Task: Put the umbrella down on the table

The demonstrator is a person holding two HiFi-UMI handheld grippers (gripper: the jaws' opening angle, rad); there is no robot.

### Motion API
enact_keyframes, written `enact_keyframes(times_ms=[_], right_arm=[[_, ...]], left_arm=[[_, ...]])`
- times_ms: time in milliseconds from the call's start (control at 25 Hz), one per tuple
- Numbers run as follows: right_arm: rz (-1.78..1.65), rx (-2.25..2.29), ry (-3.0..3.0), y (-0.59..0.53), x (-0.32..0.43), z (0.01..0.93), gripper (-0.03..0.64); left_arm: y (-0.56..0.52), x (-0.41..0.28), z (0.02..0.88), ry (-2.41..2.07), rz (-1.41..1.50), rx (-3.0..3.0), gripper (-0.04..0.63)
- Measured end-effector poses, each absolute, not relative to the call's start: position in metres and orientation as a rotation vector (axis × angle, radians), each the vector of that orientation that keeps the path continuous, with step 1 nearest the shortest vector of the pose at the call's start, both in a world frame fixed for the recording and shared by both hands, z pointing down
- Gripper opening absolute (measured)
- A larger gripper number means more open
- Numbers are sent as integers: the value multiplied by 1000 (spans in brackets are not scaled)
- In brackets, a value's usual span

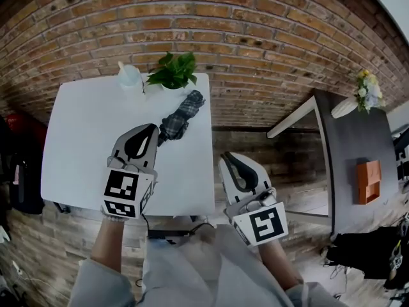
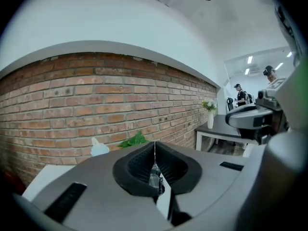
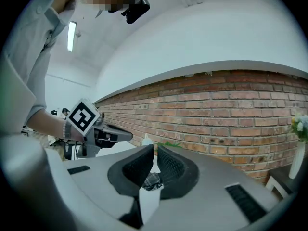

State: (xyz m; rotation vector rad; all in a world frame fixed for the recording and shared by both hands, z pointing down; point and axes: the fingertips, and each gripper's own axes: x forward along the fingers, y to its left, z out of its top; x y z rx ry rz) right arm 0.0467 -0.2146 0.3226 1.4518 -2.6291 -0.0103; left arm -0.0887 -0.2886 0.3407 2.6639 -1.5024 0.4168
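Note:
A folded plaid umbrella [image 1: 182, 114] lies on the white table [image 1: 89, 139], near its right edge. My left gripper [image 1: 155, 128] hovers over the umbrella's near end with its jaws shut and nothing held. In the left gripper view the left gripper [image 2: 155, 146] has its tips meeting, and the umbrella [image 2: 155, 179] shows below, through the hollow behind them. My right gripper [image 1: 225, 157] hangs to the right of the table, off its edge. In the right gripper view the right gripper [image 3: 155, 148] stands slightly open and empty, with the umbrella [image 3: 153, 180] far beyond.
A potted plant [image 1: 172, 71] and a white spray bottle [image 1: 130, 75] stand at the table's far edge by the brick wall. A dark table [image 1: 354, 158] with an orange box [image 1: 369, 181] and a flower vase [image 1: 361, 94] is on the right. Dark bags [image 1: 19, 178] sit on the floor at left.

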Motion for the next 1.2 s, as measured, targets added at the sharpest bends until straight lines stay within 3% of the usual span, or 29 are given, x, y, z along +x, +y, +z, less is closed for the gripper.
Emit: enact_keyframes(times_ms=[520, 1200], right_arm=[[-54, 1422, -2670, -202, 49, 307, 55], [-54, 1377, -2669, -199, 39, 314, 55]], left_arm=[[-221, -96, 320, -1567, 413, 2656, 25], [-211, -109, 321, -1633, 396, 2610, 25]])
